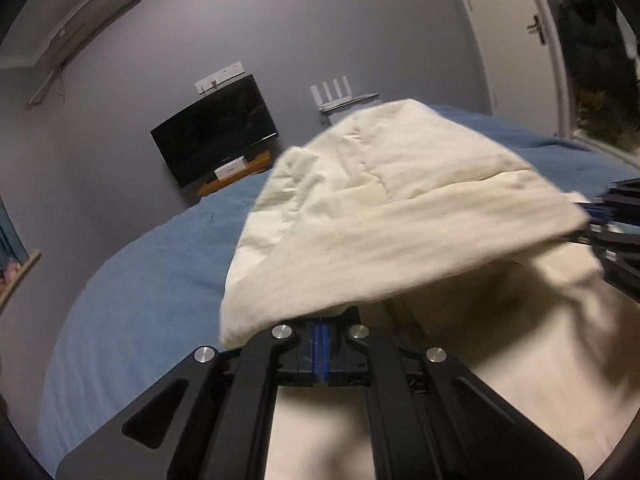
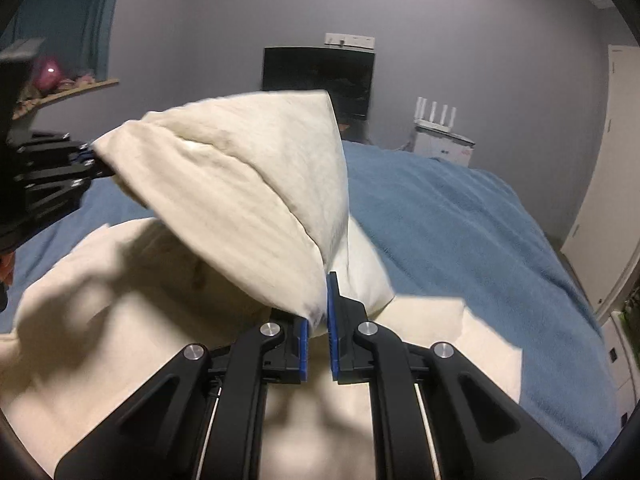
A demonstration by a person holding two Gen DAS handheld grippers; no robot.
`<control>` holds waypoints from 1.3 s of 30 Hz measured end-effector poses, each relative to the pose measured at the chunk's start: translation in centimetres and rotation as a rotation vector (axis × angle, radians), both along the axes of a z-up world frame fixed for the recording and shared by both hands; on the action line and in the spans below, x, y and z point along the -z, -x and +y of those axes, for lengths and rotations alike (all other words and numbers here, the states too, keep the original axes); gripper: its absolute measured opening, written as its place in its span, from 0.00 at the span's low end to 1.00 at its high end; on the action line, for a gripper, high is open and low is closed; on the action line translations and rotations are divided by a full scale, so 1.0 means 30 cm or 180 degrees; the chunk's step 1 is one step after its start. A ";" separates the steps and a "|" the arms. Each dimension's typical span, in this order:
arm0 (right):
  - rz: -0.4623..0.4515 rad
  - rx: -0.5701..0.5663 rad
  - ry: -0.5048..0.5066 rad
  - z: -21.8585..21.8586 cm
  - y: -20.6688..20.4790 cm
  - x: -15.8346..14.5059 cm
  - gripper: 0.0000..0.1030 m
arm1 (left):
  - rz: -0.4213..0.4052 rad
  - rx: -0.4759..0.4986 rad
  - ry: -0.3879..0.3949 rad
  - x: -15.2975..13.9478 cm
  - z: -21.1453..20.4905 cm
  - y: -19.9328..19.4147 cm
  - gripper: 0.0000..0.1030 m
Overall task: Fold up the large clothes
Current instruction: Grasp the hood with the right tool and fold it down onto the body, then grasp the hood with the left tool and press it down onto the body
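Observation:
A large cream garment [image 1: 400, 220] lies on a blue bedspread [image 1: 140, 280]. One edge of it is lifted off the bed as a taut fold between both grippers. In the left wrist view my left gripper [image 1: 320, 332] is shut, its blue pads pressed together with the cloth's edge coming out over the tips. My right gripper [image 1: 592, 216] pinches the other end at the right edge. In the right wrist view the right gripper [image 2: 318, 320] is shut on a corner of the garment [image 2: 240, 184], and the left gripper [image 2: 86, 156] holds the far corner at the left.
The bedspread [image 2: 460, 220] stretches away to the right and ahead. Beyond the bed a dark TV [image 2: 320, 76] hangs on the grey wall, with a white router [image 2: 436, 116] on a box beside it. A white door [image 2: 612, 160] stands at the right.

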State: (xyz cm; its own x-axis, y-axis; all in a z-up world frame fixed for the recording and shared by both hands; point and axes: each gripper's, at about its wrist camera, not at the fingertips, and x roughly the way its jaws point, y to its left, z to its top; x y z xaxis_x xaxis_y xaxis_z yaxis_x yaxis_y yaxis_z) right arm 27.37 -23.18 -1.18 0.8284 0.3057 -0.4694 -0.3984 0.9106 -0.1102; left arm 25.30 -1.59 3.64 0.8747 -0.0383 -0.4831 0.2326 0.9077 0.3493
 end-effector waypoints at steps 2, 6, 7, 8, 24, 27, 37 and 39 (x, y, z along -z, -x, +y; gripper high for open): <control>0.0021 -0.0085 0.0087 0.023 0.025 0.017 0.06 | 0.0052 0.0036 0.0040 0.029 0.017 0.080 0.01; 0.0134 -0.0133 0.0294 0.065 0.028 0.063 0.06 | 0.0421 -0.0028 0.0217 0.139 0.054 0.122 0.00; 0.0160 -0.0127 0.0343 0.078 0.026 0.073 0.06 | 0.0524 -0.0053 0.0236 0.175 0.061 0.117 0.01; 0.0188 -0.0104 0.0448 0.093 0.016 0.087 0.06 | 0.0645 -0.0093 0.0252 0.219 0.072 0.089 0.01; 0.0387 -0.0423 0.0199 0.096 0.088 0.018 0.54 | 0.1061 0.0046 0.0437 0.333 0.149 -0.086 0.02; 0.0446 -0.0287 -0.0120 0.102 0.020 -0.042 0.54 | 0.1074 0.0071 0.0520 0.318 0.152 -0.082 0.07; 0.0513 0.0123 -0.0331 0.084 -0.100 -0.078 0.54 | 0.0774 0.0282 0.0987 0.103 0.219 0.017 0.64; 0.0578 0.0183 -0.0382 0.083 -0.120 -0.054 0.54 | 0.0635 0.0233 0.1199 0.059 0.214 -0.004 0.64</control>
